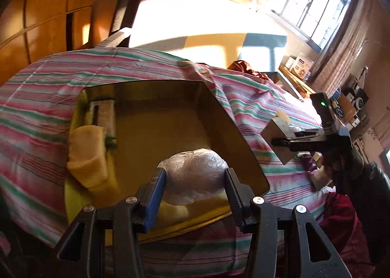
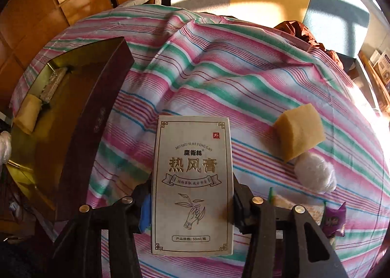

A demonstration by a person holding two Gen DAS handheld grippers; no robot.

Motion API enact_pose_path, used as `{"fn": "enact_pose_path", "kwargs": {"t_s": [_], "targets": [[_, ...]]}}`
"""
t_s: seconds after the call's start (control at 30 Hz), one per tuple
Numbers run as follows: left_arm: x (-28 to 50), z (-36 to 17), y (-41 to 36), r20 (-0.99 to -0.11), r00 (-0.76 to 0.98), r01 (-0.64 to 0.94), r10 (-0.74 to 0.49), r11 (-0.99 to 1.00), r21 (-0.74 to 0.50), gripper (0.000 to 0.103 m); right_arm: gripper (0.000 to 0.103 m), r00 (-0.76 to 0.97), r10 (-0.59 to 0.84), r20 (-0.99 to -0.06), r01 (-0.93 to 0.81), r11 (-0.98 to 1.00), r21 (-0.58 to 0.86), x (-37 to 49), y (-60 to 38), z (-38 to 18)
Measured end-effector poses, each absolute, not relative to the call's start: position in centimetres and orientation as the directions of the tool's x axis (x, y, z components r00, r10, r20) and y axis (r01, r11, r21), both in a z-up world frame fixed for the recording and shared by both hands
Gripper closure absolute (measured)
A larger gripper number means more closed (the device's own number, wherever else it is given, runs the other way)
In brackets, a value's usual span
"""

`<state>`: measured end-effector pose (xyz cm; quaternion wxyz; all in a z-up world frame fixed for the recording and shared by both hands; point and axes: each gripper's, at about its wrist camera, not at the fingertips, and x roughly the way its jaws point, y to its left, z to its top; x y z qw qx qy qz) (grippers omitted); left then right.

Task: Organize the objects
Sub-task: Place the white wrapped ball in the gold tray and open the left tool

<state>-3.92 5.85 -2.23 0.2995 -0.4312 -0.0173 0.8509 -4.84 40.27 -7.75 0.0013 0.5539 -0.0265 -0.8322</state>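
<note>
My left gripper (image 1: 195, 181) pinches a clear plastic-wrapped bundle (image 1: 193, 175) between its pads, held over the near end of the open gold-lined box (image 1: 234, 122). My right gripper (image 2: 191, 201) is clamped on the sides of a white carton (image 2: 192, 185) printed with Chinese characters and a hand holding a sprig; whether the carton touches the striped cloth (image 2: 219, 78) beneath it, I cannot tell. Just right of it on the cloth lie a purple packet (image 2: 335, 220), a white fluffy ball (image 2: 315, 178) and, touching that ball, a yellow sponge block (image 2: 299, 129). Farther in the box, along its left wall, sit another yellow sponge (image 1: 86, 153) and a wrapped bar with green ends (image 1: 106, 119). Beyond the cloth sunlight falls across a pale surface below the barred window (image 1: 316, 2).
</note>
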Motion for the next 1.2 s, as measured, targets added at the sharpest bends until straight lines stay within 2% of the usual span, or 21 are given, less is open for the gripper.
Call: {"fn": "enact_pose_path", "kwargs": {"t_s": [0.27, 0.53, 0.67, 0.77, 0.93, 1.13, 1.2], "targets": [[-5.6, -4.4, -1.3, -0.778, -0.518, -0.303, 0.355, -0.927, -0.222, 0.053, 0.051, -0.421, -0.066, -0.905, -0.067, -0.992, 0.103, -3.4, 38.9, -10.7], [-5.9, -6.2, 0.3, -0.826, -0.485, -0.342, 0.287, -0.932, -0.123, 0.051, 0.051, -0.420, -0.057, -0.906, -0.052, -0.995, 0.087, -3.4, 38.7, -10.8], [-6.1, -7.3, 0.5, -0.839, -0.473, -0.326, 0.270, -0.938, -0.118, 0.045, 0.051, -0.420, -0.049, -0.906, -0.047, -0.996, 0.075, -3.5, 38.6, -10.9], [-5.8, -7.4, 0.6, -0.837, -0.475, -0.328, 0.274, -0.937, -0.120, 0.041, 0.051, -0.420, -0.048, -0.906, -0.046, -0.996, 0.075, -3.5, 38.6, -10.9], [-5.4, -6.8, 0.5, -0.819, -0.506, -0.315, 0.269, -0.942, -0.115, 0.040, 0.051, -0.424, -0.045, -0.904, -0.058, -0.995, 0.077, -3.3, 38.7, -10.8], [-4.7, -5.2, -0.4, -0.774, -0.589, -0.261, 0.232, -0.961, -0.091, 0.039, 0.051, -0.453, -0.019, -0.891, -0.149, -0.984, 0.097, -2.8, 39.7, -9.6], [-4.7, -4.8, -0.6, -0.764, -0.612, -0.236, 0.205, -0.969, -0.072, 0.035, 0.051, -0.480, -0.007, -0.877, -0.186, -0.977, 0.109, -2.4, 39.9, -8.4]]}}
